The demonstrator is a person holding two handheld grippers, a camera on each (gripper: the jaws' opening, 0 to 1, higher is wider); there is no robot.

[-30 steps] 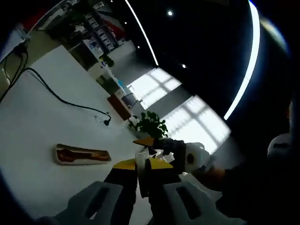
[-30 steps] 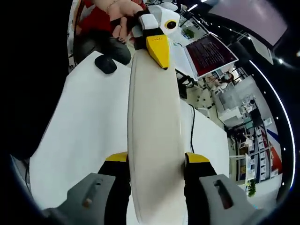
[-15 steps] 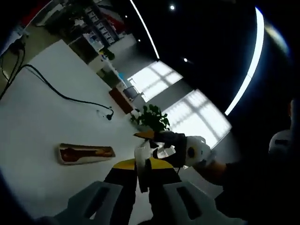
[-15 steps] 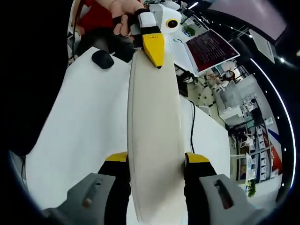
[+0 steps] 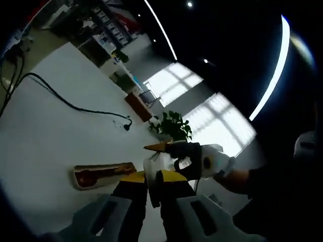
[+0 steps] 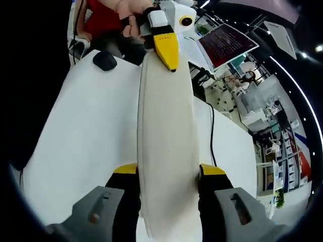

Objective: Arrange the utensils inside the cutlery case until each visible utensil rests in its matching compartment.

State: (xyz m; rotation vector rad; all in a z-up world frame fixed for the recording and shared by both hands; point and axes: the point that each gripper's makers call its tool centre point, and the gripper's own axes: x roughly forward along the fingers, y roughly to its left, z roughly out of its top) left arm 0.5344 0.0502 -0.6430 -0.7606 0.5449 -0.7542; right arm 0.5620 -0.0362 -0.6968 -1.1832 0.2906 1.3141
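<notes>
Right gripper view: both claws [image 6: 166, 174] [image 5: 152, 176] clamped on cream cutlery case [image 6: 165, 151] above table [image 6: 91, 131].

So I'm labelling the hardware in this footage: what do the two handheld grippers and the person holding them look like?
Each gripper, the left and the right, has grey moulded finger bases, black fingers and yellow tips. Seen from the right gripper view, the left gripper's body is white over black, ending in a pointed yellow tip. The person behind it wears a red top.
</notes>
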